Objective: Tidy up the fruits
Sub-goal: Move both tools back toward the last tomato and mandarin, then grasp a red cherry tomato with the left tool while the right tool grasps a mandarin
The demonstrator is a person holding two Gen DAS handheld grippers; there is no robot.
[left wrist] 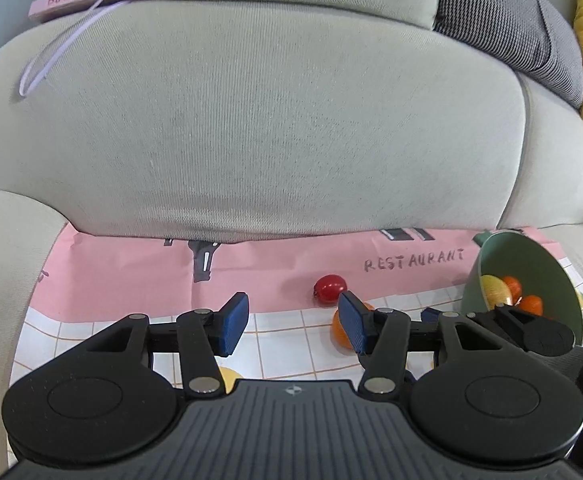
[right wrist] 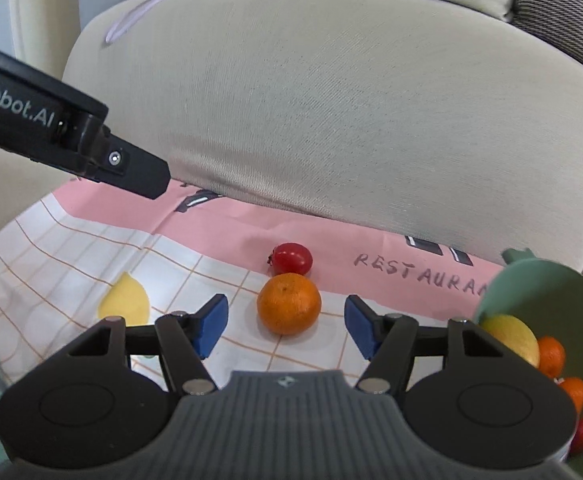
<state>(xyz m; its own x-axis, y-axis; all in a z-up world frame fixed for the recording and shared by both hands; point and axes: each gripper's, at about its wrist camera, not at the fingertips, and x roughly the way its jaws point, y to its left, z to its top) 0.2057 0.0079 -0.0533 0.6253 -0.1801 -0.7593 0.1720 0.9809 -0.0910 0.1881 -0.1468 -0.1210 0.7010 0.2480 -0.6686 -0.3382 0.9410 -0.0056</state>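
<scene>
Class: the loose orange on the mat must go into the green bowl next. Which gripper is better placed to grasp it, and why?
Right. The right gripper has open jaws framing the orange. The left gripper, also open, sees the orange off-centre behind one finger. The green bowl lies on the right.

Bare mat lay open at the frame's lower left, while the sofa cushion blocked the top and the green bowl the right.
</scene>
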